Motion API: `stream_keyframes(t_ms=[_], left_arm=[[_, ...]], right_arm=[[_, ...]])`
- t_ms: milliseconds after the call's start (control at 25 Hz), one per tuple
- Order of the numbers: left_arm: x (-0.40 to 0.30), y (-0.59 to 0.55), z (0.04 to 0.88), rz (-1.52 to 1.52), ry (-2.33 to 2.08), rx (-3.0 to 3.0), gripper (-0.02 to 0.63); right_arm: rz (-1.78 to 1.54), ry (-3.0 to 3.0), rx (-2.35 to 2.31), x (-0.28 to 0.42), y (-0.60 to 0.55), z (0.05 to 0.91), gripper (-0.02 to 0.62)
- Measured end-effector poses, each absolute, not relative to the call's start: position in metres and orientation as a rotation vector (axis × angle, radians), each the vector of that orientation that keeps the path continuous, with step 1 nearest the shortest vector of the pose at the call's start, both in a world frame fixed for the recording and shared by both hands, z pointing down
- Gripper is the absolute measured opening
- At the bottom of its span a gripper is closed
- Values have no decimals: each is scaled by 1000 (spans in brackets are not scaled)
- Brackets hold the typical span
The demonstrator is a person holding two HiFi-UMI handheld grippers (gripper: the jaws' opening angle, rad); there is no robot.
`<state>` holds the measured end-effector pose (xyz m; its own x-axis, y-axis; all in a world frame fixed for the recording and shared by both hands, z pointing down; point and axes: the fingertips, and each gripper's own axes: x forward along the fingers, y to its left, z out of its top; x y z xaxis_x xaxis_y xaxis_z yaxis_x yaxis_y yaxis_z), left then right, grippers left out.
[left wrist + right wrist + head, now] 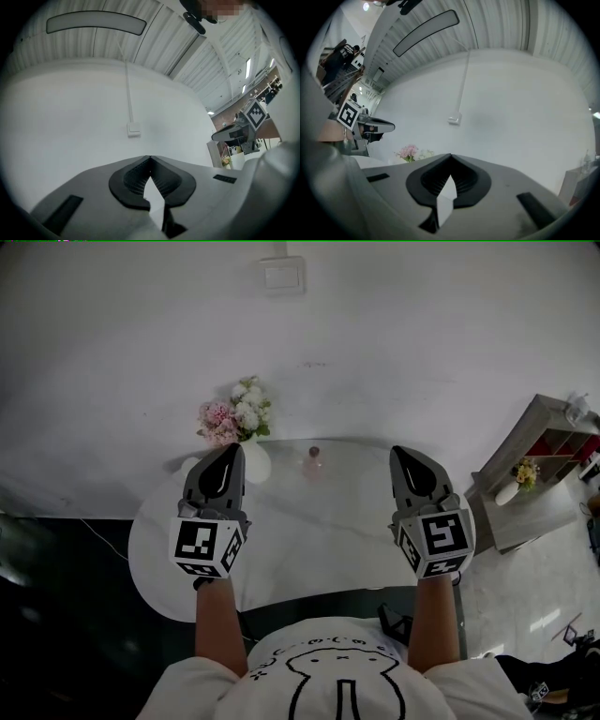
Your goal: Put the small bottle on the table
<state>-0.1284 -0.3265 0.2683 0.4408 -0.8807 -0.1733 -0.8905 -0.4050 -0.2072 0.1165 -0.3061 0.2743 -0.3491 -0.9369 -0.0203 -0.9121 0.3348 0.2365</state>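
Observation:
The small bottle (314, 462), pinkish with a dark cap, stands upright on the far side of the round glass table (309, 540). My left gripper (233, 450) hovers over the table's left part, left of the bottle and apart from it, its jaws shut on nothing. Over the table's right part, my right gripper (402, 453) is held level with the left one, shut and empty too. In the left gripper view the left gripper (150, 158) points up at the white wall. The right gripper (451, 155) does the same in its own view. Neither gripper view shows the bottle.
A white vase of pink and white flowers (238, 416) stands at the table's far left edge, close by the left gripper. A grey shelf unit (548, 460) with a small vase of yellow flowers (521, 474) stands to the right. A wall switch (283, 276) sits above.

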Motion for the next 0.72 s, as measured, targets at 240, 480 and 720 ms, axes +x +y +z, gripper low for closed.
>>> stream_keyframes(t_ms=[240, 480, 720], left_arm=[[-133, -320, 255, 65, 1494, -2427, 5], [-142, -317, 254, 96, 1512, -2419, 5], [-146, -313, 251, 81, 1518, -2403, 5]], right_arm=[[-338, -2451, 1733, 117, -305, 262, -8], [-327, -2448, 1737, 112, -301, 268, -8], [-323, -2429, 1728, 110, -296, 270, -8]])
